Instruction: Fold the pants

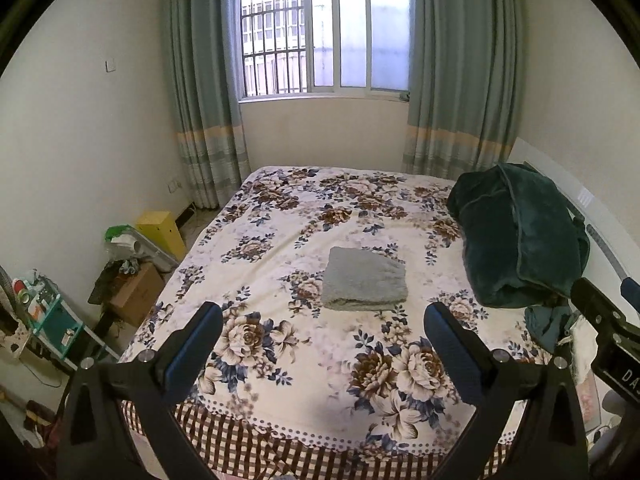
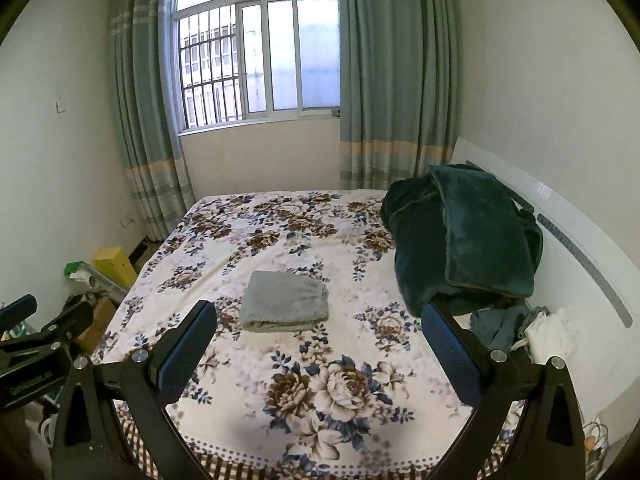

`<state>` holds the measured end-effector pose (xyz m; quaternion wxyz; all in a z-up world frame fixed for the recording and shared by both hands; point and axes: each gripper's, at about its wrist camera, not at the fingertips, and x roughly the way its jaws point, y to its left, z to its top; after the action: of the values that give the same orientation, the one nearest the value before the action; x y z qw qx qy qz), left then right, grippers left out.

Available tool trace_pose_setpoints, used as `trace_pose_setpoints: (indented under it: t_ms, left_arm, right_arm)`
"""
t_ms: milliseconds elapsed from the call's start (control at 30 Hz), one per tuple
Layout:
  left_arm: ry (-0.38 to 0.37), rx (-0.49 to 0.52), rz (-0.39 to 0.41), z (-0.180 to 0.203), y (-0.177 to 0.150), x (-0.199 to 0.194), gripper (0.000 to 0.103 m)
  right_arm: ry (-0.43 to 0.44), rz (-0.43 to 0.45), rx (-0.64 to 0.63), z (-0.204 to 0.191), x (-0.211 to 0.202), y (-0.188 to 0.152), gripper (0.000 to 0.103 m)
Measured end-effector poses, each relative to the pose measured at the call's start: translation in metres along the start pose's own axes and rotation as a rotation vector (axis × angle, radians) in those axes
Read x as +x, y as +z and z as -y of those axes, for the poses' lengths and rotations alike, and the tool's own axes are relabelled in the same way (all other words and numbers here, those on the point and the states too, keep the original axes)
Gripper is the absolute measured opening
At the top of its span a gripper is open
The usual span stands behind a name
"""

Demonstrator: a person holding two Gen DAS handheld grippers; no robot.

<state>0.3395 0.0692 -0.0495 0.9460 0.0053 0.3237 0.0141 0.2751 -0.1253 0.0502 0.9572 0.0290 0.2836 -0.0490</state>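
Grey pants [image 1: 365, 280] lie folded square on the bed [image 1: 280, 344]; your left gripper [image 1: 323, 326] and right gripper [image 2: 319, 322] hang apart, empty—task looks finished.

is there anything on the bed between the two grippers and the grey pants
Nothing visible. The folded grey pants lie alone mid-bed, with only bare flowered bedspread between them and the open left gripper and open right gripper. The green blanket sits off to the right.
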Motion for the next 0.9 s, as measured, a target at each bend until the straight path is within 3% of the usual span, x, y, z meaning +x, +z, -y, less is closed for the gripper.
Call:
trace_pose_setpoints:
  t_ms: [267,600,900]
  left_arm:
    - [-0.007,-0.008,0.001,0.003,0.001,-0.035,0.103]
    - [0.0,0.009,0.016,0.014,-0.003,-0.076,0.103]
    - [-0.007,0.009,0.017,0.017,-0.003,-0.085,0.103]
  right_arm:
    - [0.041,-0.02,0.0,0.007,-0.023,-0.008,0.103]
    - [0.059,0.021,-0.006,0.021,-0.079,-0.005,0.103]
    - [0.05,0.03,-0.02,0.028,-0.102,0.001,0.103]
